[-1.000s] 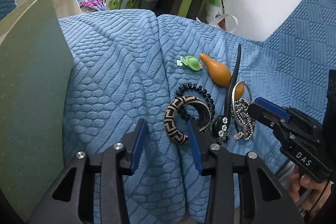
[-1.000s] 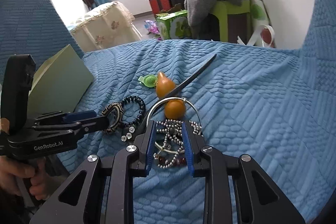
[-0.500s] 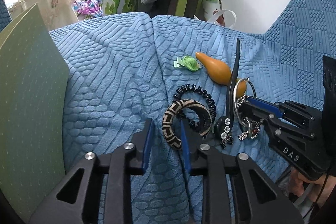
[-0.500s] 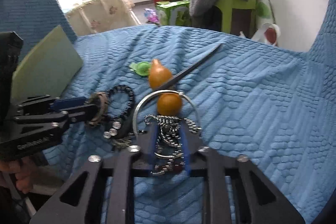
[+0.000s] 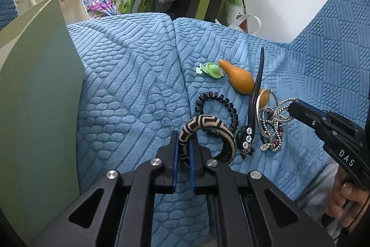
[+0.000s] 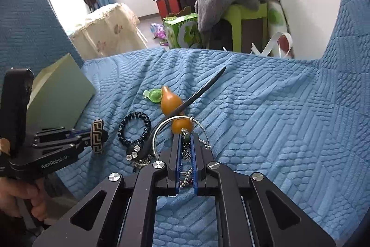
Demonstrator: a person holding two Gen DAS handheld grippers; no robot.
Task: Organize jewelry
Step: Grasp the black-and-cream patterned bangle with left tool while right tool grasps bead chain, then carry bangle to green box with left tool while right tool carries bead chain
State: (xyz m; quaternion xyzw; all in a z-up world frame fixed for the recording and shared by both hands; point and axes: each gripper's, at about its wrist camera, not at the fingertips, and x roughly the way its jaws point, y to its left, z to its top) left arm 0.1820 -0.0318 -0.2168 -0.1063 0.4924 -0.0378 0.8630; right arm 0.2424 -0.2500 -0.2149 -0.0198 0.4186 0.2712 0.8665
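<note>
Jewelry lies clustered on the quilted blue cover (image 5: 129,89). Left wrist view: my left gripper (image 5: 183,155), spread wide a second ago, has now clamped the woven black-and-cream bangle (image 5: 205,131) at its near-left edge, so I judge one piece secured for lifting. Beside it sit a coiled black hair tie (image 5: 219,105) and a glossy orange gourd (image 5: 238,79); a green board (image 5: 39,94) stands left.

Right wrist view: my right gripper (image 6: 186,155) has likewise closed, pinching the silver bead-chain bracelet (image 6: 185,152) (slippery, tangled stuff) near the thin silver hoop (image 6: 161,129) and black hair stick (image 6: 198,94).
</note>
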